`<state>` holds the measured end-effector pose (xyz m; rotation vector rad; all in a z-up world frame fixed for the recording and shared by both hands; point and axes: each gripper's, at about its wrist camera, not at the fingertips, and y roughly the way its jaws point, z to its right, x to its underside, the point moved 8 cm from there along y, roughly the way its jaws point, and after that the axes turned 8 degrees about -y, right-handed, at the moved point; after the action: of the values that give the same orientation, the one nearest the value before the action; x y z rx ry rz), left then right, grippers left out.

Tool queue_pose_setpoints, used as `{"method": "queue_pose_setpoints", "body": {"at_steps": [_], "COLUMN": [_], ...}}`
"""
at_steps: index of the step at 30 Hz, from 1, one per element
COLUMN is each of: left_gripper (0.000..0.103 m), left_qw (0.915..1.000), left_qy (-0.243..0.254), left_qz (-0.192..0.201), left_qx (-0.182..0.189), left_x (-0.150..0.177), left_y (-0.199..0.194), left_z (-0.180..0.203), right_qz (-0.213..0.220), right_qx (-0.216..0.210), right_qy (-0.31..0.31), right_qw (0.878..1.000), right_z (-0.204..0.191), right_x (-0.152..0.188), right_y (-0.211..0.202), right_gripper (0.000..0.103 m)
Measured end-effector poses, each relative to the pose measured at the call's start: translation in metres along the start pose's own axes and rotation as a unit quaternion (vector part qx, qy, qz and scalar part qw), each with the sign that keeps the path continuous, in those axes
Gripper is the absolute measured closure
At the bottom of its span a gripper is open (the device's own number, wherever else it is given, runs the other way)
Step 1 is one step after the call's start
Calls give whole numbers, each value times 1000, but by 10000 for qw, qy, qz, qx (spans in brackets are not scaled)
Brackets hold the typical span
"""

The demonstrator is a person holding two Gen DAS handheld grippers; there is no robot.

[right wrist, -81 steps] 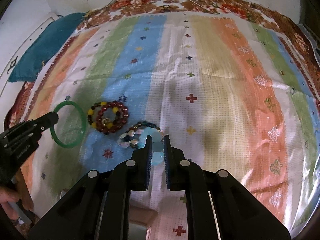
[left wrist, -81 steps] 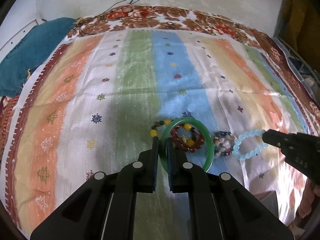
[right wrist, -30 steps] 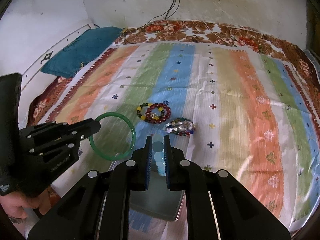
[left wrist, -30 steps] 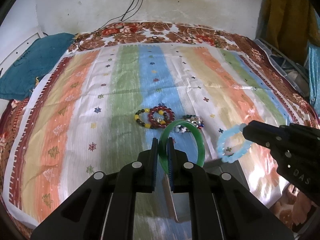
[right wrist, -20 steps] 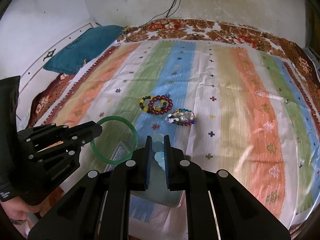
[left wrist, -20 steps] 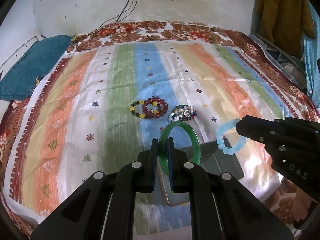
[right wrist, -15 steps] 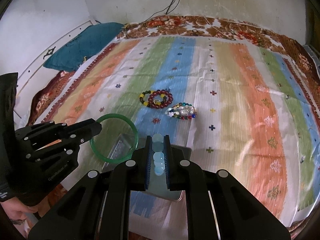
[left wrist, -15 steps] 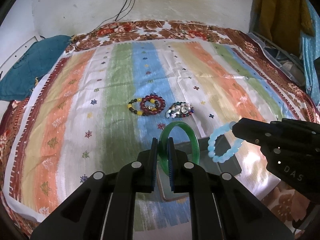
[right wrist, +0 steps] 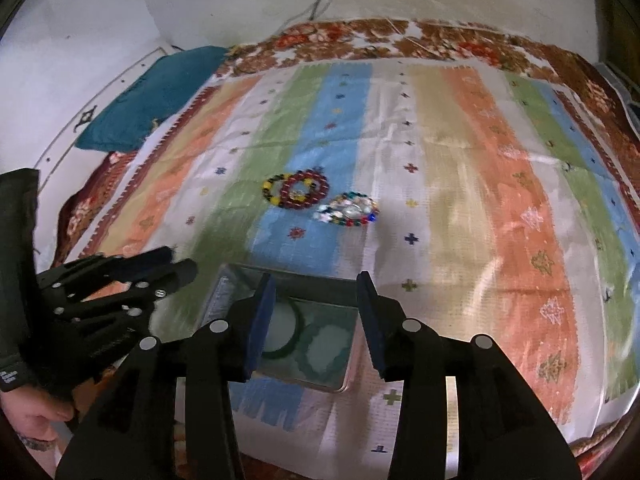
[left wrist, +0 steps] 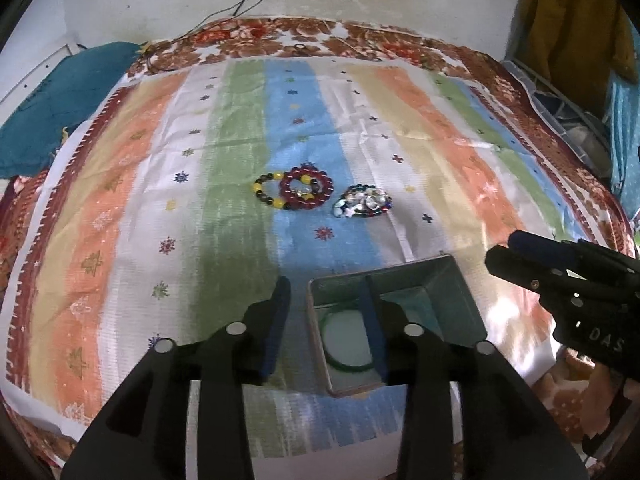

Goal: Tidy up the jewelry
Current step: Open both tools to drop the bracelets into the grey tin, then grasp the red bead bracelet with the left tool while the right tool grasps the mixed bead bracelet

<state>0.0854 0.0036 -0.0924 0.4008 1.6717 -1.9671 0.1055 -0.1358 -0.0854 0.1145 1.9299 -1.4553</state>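
The left tool (left wrist: 326, 320) is spread wide and holds nothing; its fingers straddle the left wall of the metal box (left wrist: 456, 280), a stance consistent with a release directly above the opening. The right tool (right wrist: 316, 316) is likewise wide and empty, poised over the same box from the right side.

Inside the box, the green bangle (right wrist: 296, 320) lies flat on the left half of the floor, and the pale blue bead bracelet (right wrist: 326, 344) lies flat beside it on the right; whether they touch cannot be determined. Each item sits below the tool on its own side, so the two do not stack.

The box rests on the striped cloth (left wrist: 224, 160) at the near edge of the bed, within reach of both tools. Farther out on the blue stripe, the red and yellow bead bracelets (left wrist: 296, 190) and the multicoloured bead bracelet (left wrist: 362, 205) lie just beside each other, not yet in the box. Judged from this layout, these are the next items to collect.
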Motion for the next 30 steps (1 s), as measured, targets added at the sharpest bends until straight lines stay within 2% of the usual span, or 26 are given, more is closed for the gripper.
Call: {"method": "queue_pose_setpoints", "body": {"at_steps": [2, 5, 10, 12, 18, 26, 30], "left_gripper": [54, 52, 52, 43, 32, 32, 32], "left_qw": [10000, 9999, 9998, 9998, 9994, 9990, 9989], "left_qy": [-43, -100, -193, -167, -79, -208, -279], "left_qz": [17, 36, 13, -5, -18, -91, -121], "left_qx": [-25, -85, -17, -114, -341, -383, -345], "left_x": [-2, -6, -13, -15, -25, -40, -47], "left_y": [0, 1, 6, 10, 21, 38, 45], "left_z": [-3, -9, -14, -15, -18, -24, -25], "right_qz": [-61, -87, -220, -217, -244, -290, -339], "right_qx": [5, 41, 226, 213, 148, 19, 90], "right_qy": [36, 83, 68, 85, 121, 308, 312], "right_qw": [10000, 9999, 9995, 9995, 9995, 9991, 9989], "right_z": [5, 11, 19, 20, 23, 29, 34], "right_x": [1, 0, -1, -2, -10, -24, -28], "right_y": [4, 7, 17, 18, 25, 38, 46], "right_gripper": [56, 49, 48, 41, 33, 31, 31]}}
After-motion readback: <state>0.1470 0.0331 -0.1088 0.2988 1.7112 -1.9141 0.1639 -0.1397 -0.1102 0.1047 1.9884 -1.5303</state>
